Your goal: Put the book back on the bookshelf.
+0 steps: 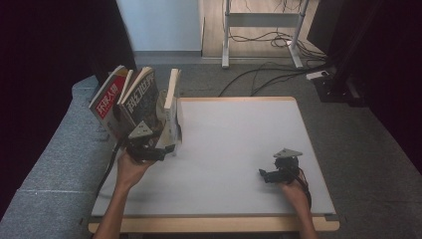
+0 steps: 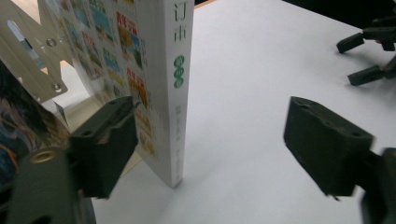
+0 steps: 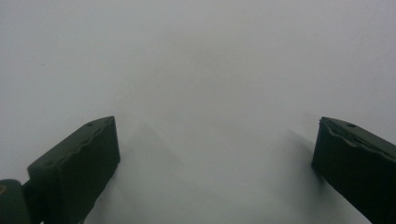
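Left gripper [image 2: 210, 149]: jaws standing wide apart and gripping nothing; one jaw sitting beside the cover face of the white-spined book [image 2: 175, 88], the other hanging over bare tabletop on the spine's far side, so the book's lower corner is lying inside the opening but off-centre, hard toward the one jaw. Whether that jaw is touching the cover cannot be told.

White-spined book [image 1: 173, 102]: standing upright on its bottom edge at the left rear corner of the white table [image 1: 239, 144], long axis vertical, spine facing the left gripper [image 1: 149, 149]. Judged the item in hand.

Neighbouring items, placed from the white-spined book: a dark-covered book [image 1: 142, 99] leaning just to its left; a red-covered book [image 1: 108, 97] leaning farther left again; a metal bookend [image 2: 35, 70] standing on its cover side. Those two are overhanging the table's left edge.

Right gripper [image 1: 278, 172]: resting on the table well to the right of the white-spined book and nearer the person, jaws [no point] spread wide over blank surface, holding nothing. In the right gripper view, right gripper [image 3: 212, 158] facing plain tabletop.

Judgement: the left hand is much the nearer; closing would call for a slight shift to centre the spine. Open room is lying to the book's right, across the bare table; the leaning books are crowding its left.
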Action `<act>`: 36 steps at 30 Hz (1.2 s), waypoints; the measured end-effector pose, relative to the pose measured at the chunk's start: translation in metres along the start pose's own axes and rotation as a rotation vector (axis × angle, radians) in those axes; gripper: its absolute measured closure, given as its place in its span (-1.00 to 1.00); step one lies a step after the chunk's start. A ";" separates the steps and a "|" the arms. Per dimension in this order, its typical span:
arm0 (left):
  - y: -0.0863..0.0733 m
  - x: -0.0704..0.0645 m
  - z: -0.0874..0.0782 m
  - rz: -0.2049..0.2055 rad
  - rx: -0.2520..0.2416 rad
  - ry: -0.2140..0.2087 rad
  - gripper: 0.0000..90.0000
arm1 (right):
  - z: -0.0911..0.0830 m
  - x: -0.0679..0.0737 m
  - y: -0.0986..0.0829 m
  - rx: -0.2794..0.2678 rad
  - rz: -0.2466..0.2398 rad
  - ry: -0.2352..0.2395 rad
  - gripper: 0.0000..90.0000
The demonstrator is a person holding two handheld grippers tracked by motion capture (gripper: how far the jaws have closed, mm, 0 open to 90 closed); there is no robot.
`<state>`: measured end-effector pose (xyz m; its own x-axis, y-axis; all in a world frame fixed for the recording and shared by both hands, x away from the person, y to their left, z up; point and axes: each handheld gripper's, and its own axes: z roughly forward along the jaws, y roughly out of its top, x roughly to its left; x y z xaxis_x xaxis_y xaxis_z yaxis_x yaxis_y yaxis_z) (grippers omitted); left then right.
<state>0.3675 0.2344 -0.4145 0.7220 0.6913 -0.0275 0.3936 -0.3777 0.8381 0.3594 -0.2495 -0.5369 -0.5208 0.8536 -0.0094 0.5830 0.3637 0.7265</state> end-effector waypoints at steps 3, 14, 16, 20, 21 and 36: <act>-0.006 0.000 -0.006 -0.011 0.017 -0.021 -0.69 | 0.000 0.000 0.000 0.000 0.000 0.000 -1.00; -0.026 0.000 -0.028 -0.007 0.025 -0.007 -0.89 | 0.000 0.000 0.000 -0.001 -0.001 -0.001 -0.99; -0.031 0.000 -0.033 -0.006 0.027 -0.006 -0.92 | 0.000 0.000 0.000 -0.002 -0.001 -0.001 -0.99; -0.039 -0.002 -0.038 0.007 0.046 0.014 -0.97 | 0.000 0.000 0.000 -0.001 -0.001 0.000 -0.99; -0.041 -0.003 -0.039 0.015 0.047 0.020 -0.99 | 0.000 0.000 0.000 -0.002 -0.001 -0.001 -0.99; -0.071 -0.009 -0.025 0.011 0.079 0.019 -1.00 | 0.000 0.001 0.000 -0.004 -0.003 -0.002 -0.98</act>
<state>0.3190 0.2702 -0.4604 0.7159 0.6982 -0.0076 0.4299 -0.4322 0.7927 0.3586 -0.2491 -0.5368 -0.5213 0.8533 -0.0130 0.5790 0.3649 0.7291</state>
